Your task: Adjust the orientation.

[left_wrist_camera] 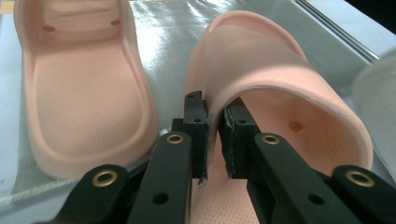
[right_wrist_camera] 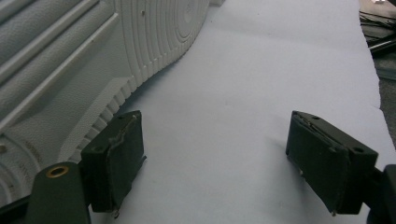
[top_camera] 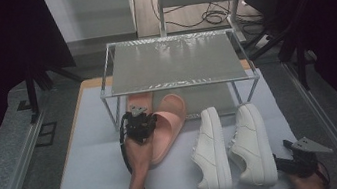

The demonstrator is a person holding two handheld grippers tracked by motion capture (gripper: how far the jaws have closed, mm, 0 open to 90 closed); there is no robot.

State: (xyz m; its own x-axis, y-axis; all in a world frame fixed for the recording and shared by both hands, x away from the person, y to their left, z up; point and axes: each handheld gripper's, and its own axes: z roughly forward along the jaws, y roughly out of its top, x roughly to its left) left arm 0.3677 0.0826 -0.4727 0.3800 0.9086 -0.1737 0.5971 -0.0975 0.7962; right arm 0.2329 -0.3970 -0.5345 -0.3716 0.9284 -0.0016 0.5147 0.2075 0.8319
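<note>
Your left tongs clamp the pink slide's thin sidewall – it could slip free beside its mate – while your right tongs gape empty.

The second pink slipper lies partly hidden under the metal rack. The right gripper is cut off by the bottom edge.

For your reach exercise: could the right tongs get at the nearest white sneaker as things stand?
Probably yes: the right tongs stand open on bare mat beside the white sneaker, with nothing between them.
</note>
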